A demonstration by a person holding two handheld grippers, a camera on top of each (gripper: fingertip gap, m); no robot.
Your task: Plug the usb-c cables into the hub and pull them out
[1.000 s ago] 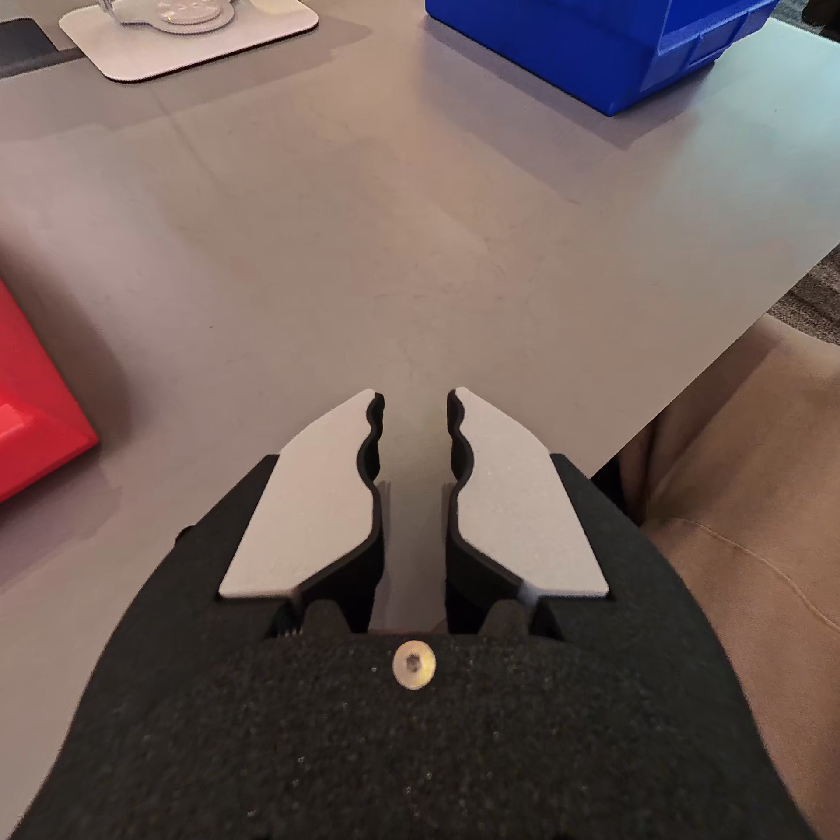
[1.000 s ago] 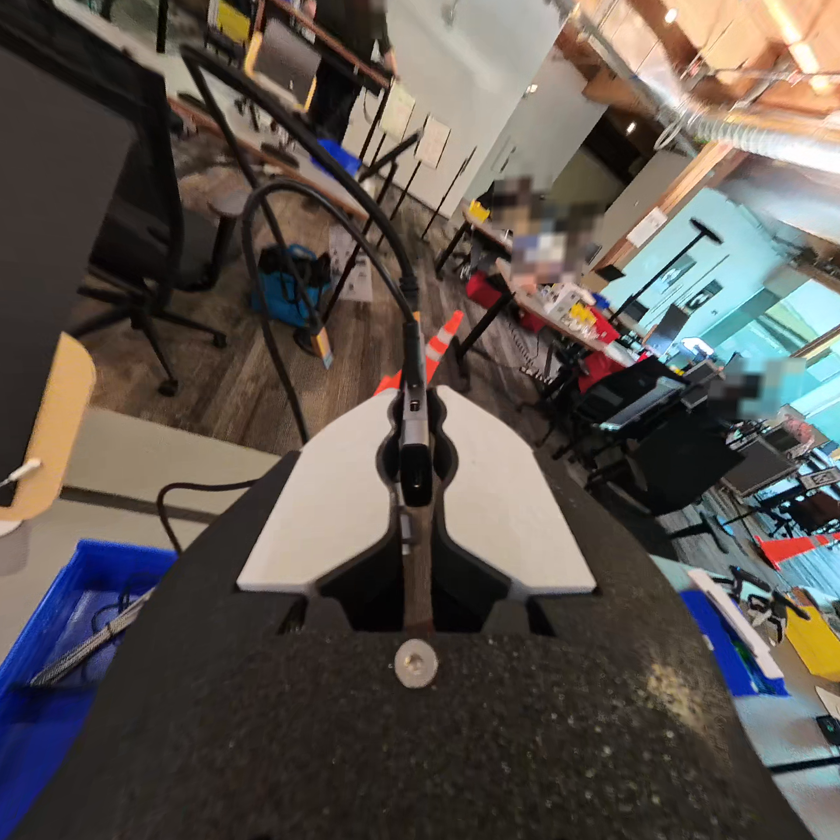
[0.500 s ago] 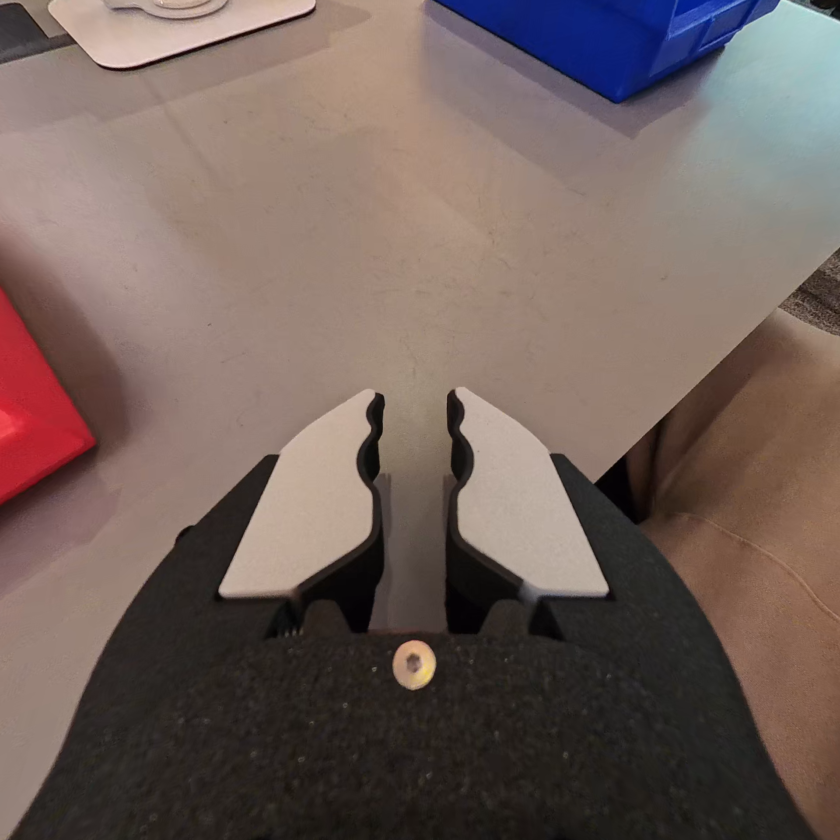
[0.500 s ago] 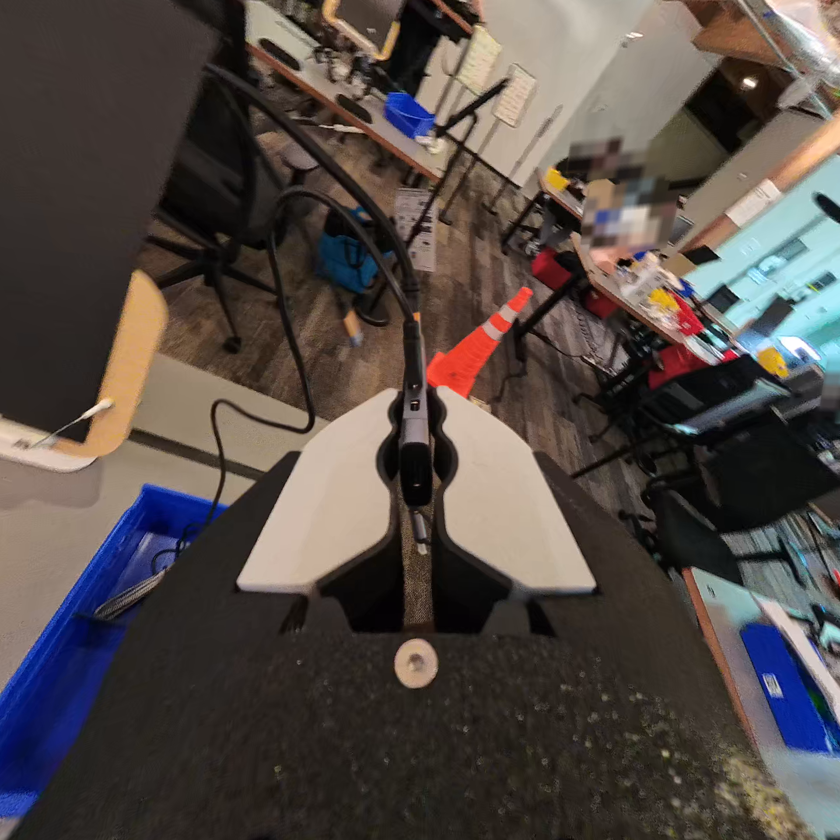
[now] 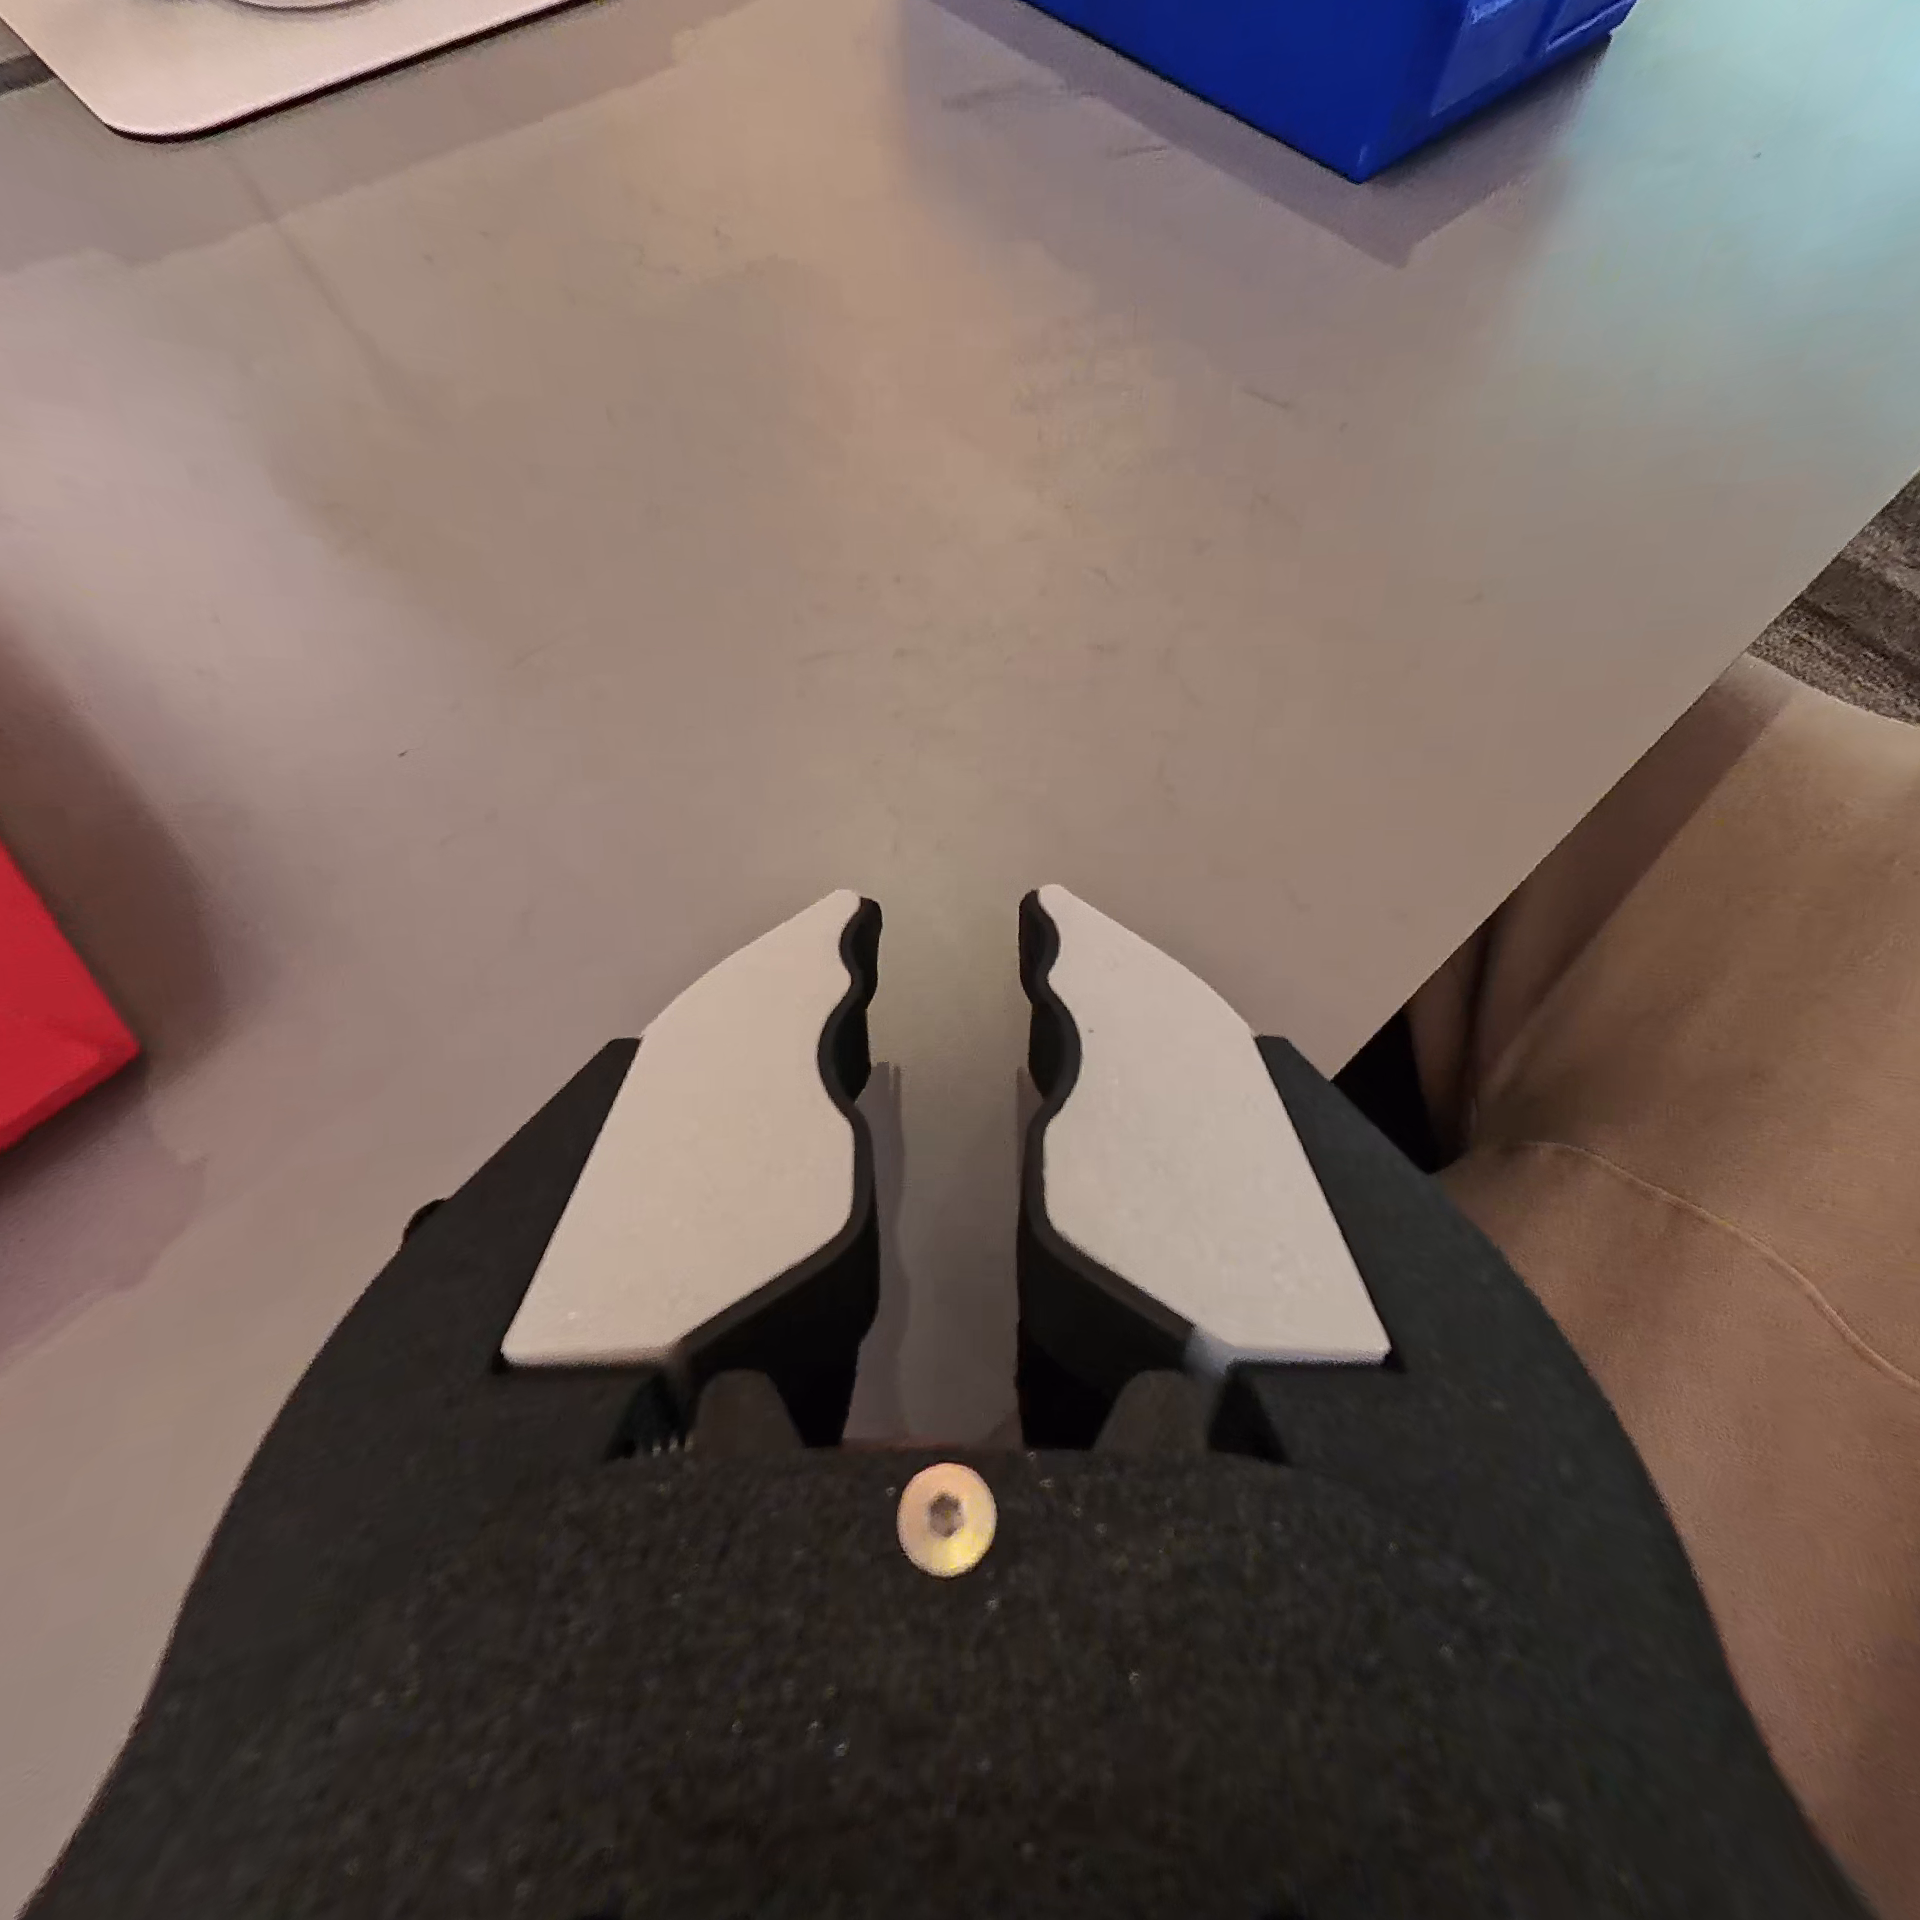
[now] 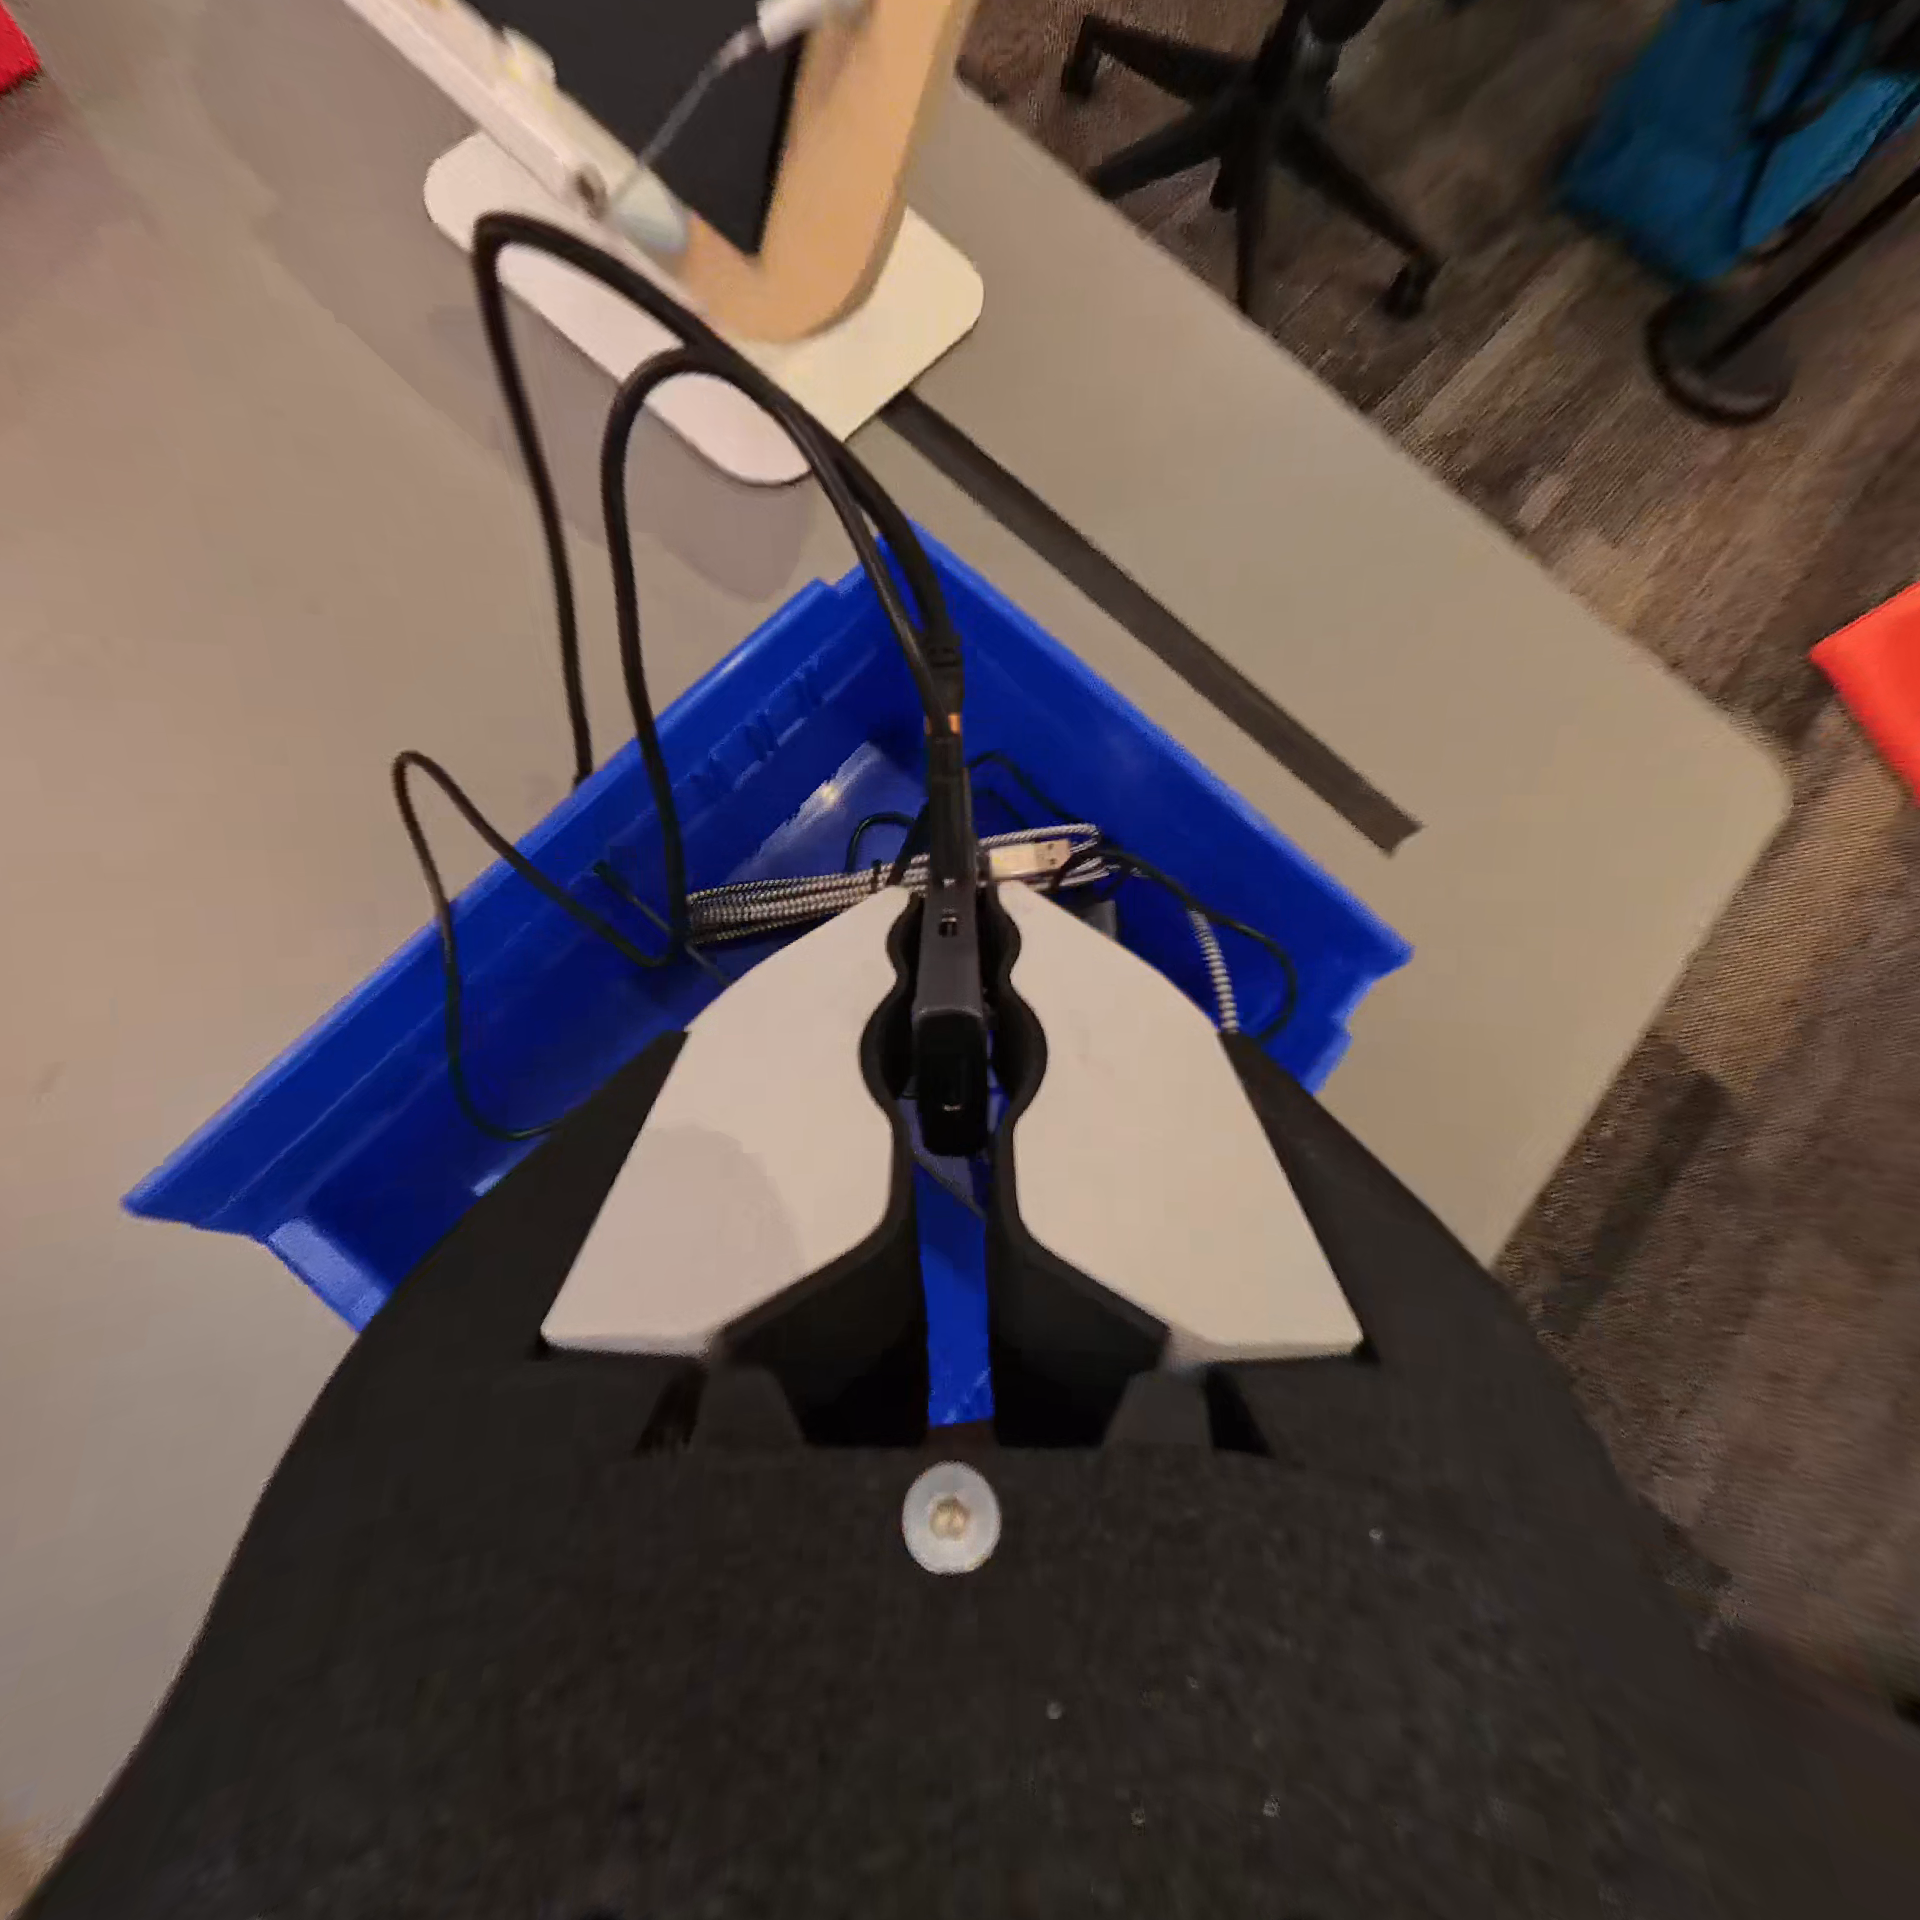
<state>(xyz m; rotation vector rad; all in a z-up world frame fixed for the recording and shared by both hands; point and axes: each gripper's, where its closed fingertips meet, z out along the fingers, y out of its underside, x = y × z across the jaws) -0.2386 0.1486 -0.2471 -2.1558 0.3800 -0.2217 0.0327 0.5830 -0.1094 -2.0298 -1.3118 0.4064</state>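
My right gripper (image 6: 951, 904) is shut on the black plug (image 6: 948, 997) of a black cable (image 6: 831, 457), held above a blue bin (image 6: 540, 997). The cable loops up from the fingertips and falls back into the bin. A grey braided cable (image 6: 810, 899) with a metal plug lies in the bin, with thin black wires. My left gripper (image 5: 949, 914) is open a little and empty, low over the bare grey table (image 5: 727, 520) near its front edge. No hub shows in either view.
The blue bin's corner (image 5: 1351, 73) is at the far right in the left wrist view, a red bin (image 5: 42, 1018) at the left, a white stand base (image 5: 260, 62) at the back. A tan trouser leg (image 5: 1662, 1143) is beside the table edge. A monitor stand (image 6: 831, 208) is behind the bin. The left gripper's tips are roughly 55 centimeters from the right gripper's.
My right gripper has tipped down from facing the room to facing the blue bin and table, still holding the plug. My left gripper has crept slightly forward, still open.
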